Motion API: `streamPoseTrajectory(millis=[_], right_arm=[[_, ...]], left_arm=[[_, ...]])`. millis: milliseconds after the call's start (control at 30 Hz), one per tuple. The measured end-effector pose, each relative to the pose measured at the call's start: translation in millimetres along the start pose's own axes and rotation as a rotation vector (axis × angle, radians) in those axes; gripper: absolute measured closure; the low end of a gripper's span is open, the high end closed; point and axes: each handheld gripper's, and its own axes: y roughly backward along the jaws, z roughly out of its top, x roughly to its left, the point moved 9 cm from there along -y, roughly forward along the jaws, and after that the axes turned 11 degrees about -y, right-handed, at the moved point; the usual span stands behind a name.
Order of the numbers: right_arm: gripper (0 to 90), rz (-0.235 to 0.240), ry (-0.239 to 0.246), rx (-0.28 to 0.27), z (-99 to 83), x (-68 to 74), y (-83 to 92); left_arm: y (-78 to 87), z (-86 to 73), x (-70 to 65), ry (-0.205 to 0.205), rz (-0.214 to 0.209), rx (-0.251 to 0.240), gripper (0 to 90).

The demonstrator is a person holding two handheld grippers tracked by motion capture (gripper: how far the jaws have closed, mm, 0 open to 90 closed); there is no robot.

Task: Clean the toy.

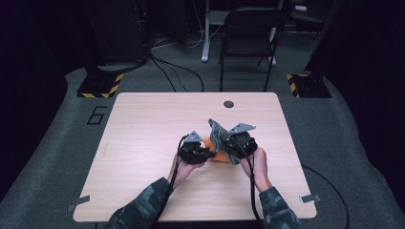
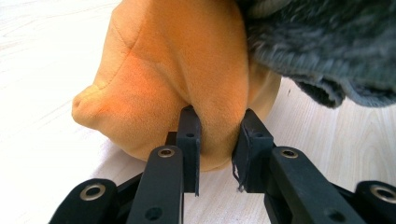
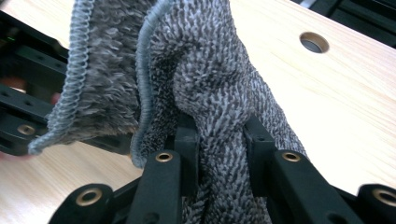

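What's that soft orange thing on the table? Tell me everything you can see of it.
The soft orange plush thing looks like short, velvety fabric over a padded filling, with creases and a small rounded bump at one end. It lies on the light wooden table, near its middle. The left gripper is shut on a fold of it, which bulges between the black jaws. A fuzzy grey knitted cloth drapes over one end of it. What kind of toy or cushion it is, I cannot tell.

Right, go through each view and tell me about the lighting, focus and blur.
High view: the wooden table is evenly lit and the room around it is dark; the picture is soft overall. Left gripper view: the orange plush fabric is sharp with a warm sheen, and the table looks washed out. Right gripper view: the grey knitted cloth is crisp, the left background blurred.
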Motion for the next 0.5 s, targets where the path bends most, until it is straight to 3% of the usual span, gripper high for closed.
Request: streamPoseTrajectory(millis=[333, 500], right_arm=[[72.1, -0.027, -0.055, 0.037, -7.8, -25.5, -1.3], [72.1, -0.058, -0.103, 0.071, -17.6, -47.5, -7.3]], left_arm=[[-0.5, -0.3, 0.0, 0.016, -0.006, -0.005, 73.9], [-0.9, -0.9, -0.1, 0.023, -0.007, -0.004, 73.9]])
